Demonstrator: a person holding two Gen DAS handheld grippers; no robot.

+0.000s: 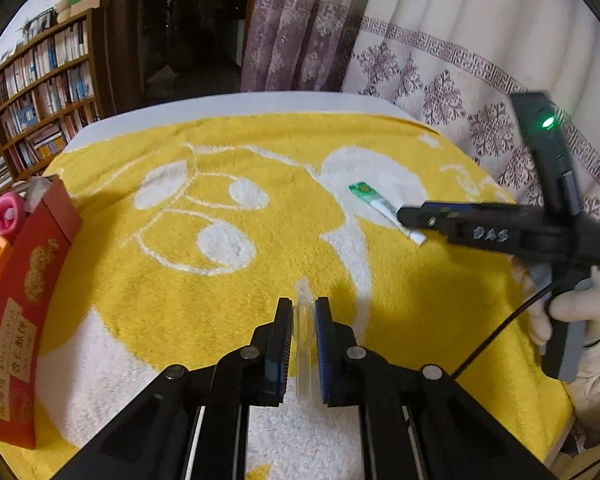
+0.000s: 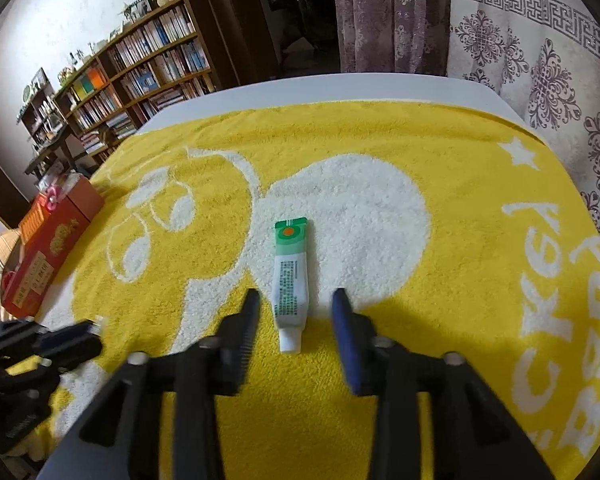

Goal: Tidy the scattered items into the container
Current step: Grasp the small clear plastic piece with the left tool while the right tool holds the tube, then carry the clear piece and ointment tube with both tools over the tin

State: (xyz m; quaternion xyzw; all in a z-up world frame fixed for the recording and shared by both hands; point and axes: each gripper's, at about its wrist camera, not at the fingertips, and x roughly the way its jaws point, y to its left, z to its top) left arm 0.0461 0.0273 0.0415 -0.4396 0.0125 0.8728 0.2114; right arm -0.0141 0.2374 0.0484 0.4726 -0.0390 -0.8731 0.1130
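My left gripper (image 1: 303,308) is shut on a clear plastic tube (image 1: 303,320) and holds it over the yellow-and-white towel (image 1: 180,288). A small green-and-white tube (image 2: 290,276) lies on the towel, cap towards me, between the fingers of my open right gripper (image 2: 296,300). In the left wrist view the same tube (image 1: 374,202) lies at the tip of the right gripper (image 1: 410,216). The red box (image 1: 24,280) stands at the towel's left edge with pink and orange items in it; it also shows in the right wrist view (image 2: 52,240).
The towel covers a white table (image 2: 340,88). A bookshelf (image 2: 140,68) stands behind at the left and patterned curtains (image 2: 520,40) at the right. The left gripper (image 2: 48,344) shows at the right wrist view's lower left.
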